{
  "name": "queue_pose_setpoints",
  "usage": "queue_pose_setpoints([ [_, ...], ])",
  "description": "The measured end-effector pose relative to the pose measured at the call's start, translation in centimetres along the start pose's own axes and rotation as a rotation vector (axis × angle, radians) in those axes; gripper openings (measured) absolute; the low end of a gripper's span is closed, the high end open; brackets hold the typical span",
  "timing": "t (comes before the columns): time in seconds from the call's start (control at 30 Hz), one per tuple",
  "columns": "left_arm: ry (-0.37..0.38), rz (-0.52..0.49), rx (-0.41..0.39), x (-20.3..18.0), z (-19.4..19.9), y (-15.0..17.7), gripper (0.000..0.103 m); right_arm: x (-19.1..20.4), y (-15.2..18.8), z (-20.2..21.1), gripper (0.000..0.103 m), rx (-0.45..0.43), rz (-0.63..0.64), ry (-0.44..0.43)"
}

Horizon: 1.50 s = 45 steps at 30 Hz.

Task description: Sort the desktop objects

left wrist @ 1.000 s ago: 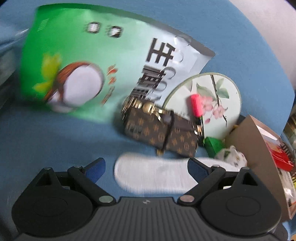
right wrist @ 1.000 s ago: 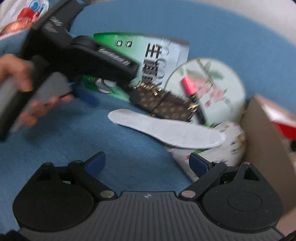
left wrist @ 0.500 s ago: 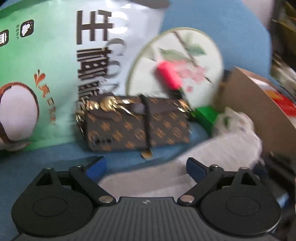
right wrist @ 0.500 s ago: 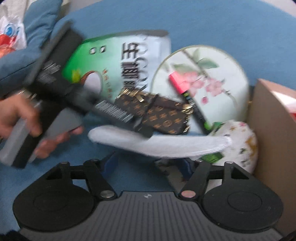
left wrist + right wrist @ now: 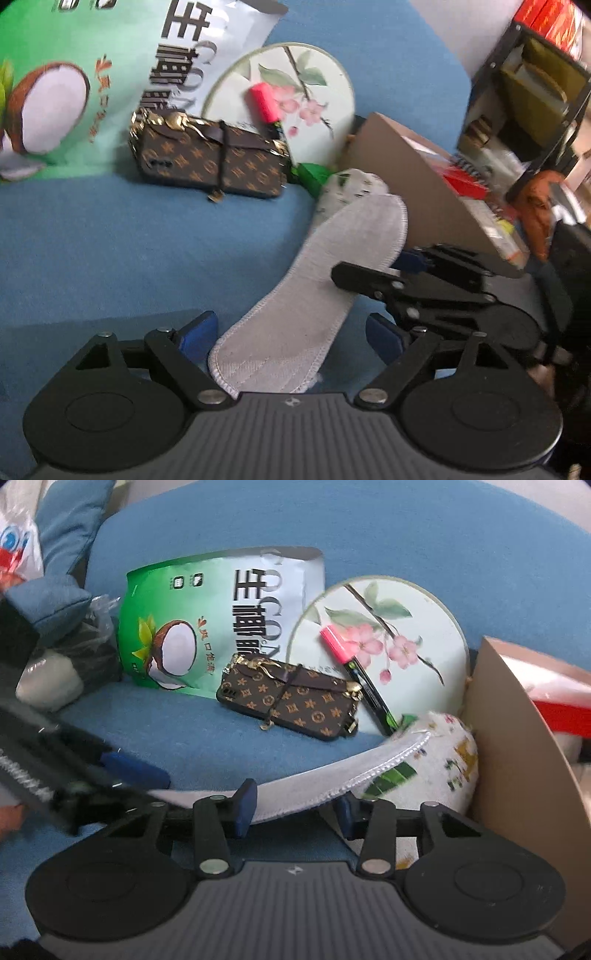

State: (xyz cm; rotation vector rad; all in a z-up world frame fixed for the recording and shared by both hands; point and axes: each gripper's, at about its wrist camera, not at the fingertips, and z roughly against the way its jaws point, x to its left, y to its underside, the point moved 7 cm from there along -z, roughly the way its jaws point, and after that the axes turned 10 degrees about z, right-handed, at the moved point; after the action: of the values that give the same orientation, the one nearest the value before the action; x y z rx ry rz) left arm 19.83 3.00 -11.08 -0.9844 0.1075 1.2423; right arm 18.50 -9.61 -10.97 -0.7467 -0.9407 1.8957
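Far left: green foil coconut snack pouch, its left part cut off in the left wrist view. Near it, brown monogram phone case with gold chain lies on the blue cloth surface, its far edge overlapping the pouch and the round floral fan. Pink-capped marker rests on the fan; its tip is hidden behind the white patterned fabric bundle. Grey felt shoe insole runs near-left to far-right, toe end touching the bundle. Left gripper jaws wide, have just been closing slightly, insole heel between them, pads not touching. Right gripper jaws have just been closing around the insole; pad contact is hard to make out, so can't tell if it's gripped. Right: tan cardboard box, contents cut off.
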Motion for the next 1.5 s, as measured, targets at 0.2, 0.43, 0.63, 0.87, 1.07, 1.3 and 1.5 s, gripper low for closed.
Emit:
queue_pose_setpoints([
  [0.2,0.028,-0.024,0.021,-2.3,-0.7,1.4,0.098,-1.2,0.3,0.9,0.044,0.005,-0.129,-0.078],
  [0.43,-0.074,-0.189,0.008,-4.7,-2.8,2.7,0.085,-1.3,0.1,0.7,0.044,0.012,-0.121,-0.094],
  [0.63,-0.217,-0.175,-0.046,-4.6,-2.7,2.3,0.057,-1.8,1.6,-1.3,0.039,0.1,-0.187,-0.135],
  [0.87,-0.233,-0.114,-0.11,-4.7,-1.1,3.1,0.056,-0.3,0.8,-0.3,0.005,0.043,-0.219,-0.235],
  [1.07,-0.246,-0.123,-0.186,-6.7,1.1,2.3,0.056,1.3,-1.8,2.8,0.001,-0.081,-0.106,-0.241],
  [1.3,-0.197,-0.215,-0.267,-12.4,2.2,-1.1,0.056,-1.8,-5.1,7.4,0.001,-0.233,-0.147,-0.192],
  [1.5,-0.109,-0.299,-0.296,-19.1,-0.4,-4.2,0.056,-8.0,-6.4,11.5,0.001,-0.356,-0.25,-0.07],
])
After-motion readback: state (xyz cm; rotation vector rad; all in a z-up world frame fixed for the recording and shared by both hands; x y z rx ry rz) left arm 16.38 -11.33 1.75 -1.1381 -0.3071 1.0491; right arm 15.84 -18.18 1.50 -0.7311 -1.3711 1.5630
